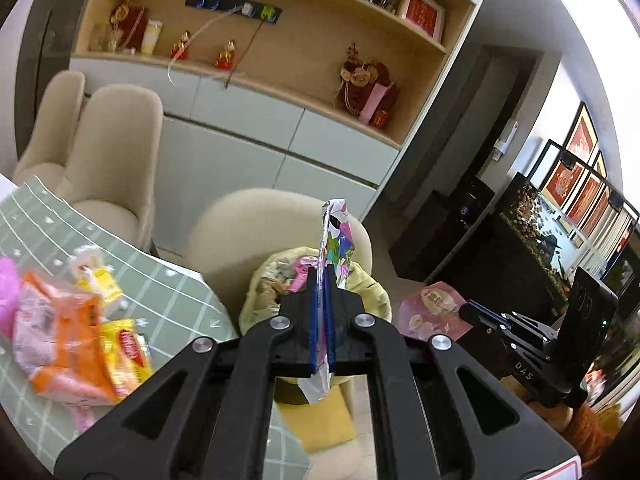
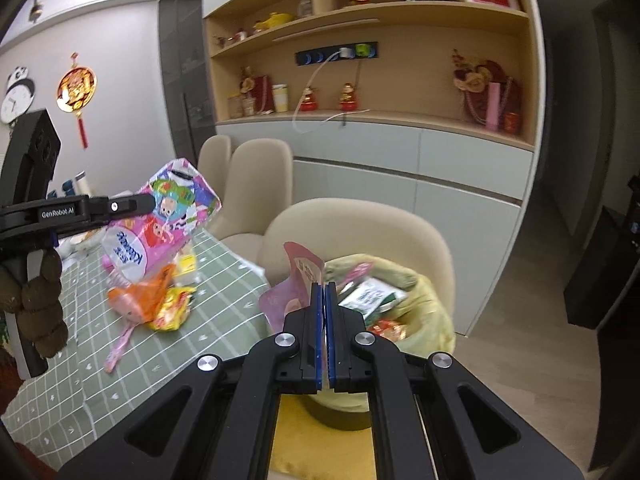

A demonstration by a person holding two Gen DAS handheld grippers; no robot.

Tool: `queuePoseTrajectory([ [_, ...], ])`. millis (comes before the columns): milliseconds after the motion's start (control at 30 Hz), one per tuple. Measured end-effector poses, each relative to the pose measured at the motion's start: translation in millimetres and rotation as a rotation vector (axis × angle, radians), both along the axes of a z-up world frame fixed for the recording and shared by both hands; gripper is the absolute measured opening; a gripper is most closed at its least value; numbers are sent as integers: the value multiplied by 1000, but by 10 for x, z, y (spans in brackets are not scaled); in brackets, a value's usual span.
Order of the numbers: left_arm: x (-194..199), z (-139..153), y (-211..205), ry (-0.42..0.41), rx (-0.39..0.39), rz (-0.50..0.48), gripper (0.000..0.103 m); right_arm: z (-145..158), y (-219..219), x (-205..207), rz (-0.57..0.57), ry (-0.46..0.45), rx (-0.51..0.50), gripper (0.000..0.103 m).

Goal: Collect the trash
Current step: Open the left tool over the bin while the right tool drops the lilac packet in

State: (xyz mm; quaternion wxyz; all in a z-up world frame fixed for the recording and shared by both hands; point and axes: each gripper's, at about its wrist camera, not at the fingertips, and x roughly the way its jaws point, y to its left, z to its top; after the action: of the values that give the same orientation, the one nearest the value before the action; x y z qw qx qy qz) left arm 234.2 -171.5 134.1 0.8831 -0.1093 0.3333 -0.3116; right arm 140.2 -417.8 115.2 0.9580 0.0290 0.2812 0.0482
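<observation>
L gripper (image 1: 322,276) clamps a crinkled cartoon-print wrapper (image 1: 334,236), edge-on, above yellow trash bag (image 1: 372,296). R gripper (image 2: 325,292) pinches pink wrapper (image 2: 302,276) by bag. More wrappers (image 1: 72,332) on surface (image 1: 52,216).

Wrappers (image 2: 160,300) on table (image 2: 60,380); bin (image 2: 432,312) beside it.

wrapper (image 1: 335,240): glossy printed plastic film;
tablecloth (image 2: 224,280): matt checked cloth, beside wrapper;
chair (image 2: 360,232): matt beige fabric
</observation>
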Motion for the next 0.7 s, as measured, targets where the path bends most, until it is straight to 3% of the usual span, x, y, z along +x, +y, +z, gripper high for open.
queuePoseTrajectory([
  [300,595,-477,-510,110,15,-41,3,-388,-528,415,-72,52,57,4],
  [433,888,-755,-876,161,49,-101,3,-535,-745,555,-104,80,66,4],
  [567,1219,-1145,-1354,272,68,-199,3,-663,-955,638,-135,112,64,4],
  [633,1310,-1331,-1593,315,123,-237,3,-719,-1058,676,-155,124,58,4],
  [700,1340,-1506,-1862,328,232,-285,3,-772,-1158,693,-175,134,62,4],
])
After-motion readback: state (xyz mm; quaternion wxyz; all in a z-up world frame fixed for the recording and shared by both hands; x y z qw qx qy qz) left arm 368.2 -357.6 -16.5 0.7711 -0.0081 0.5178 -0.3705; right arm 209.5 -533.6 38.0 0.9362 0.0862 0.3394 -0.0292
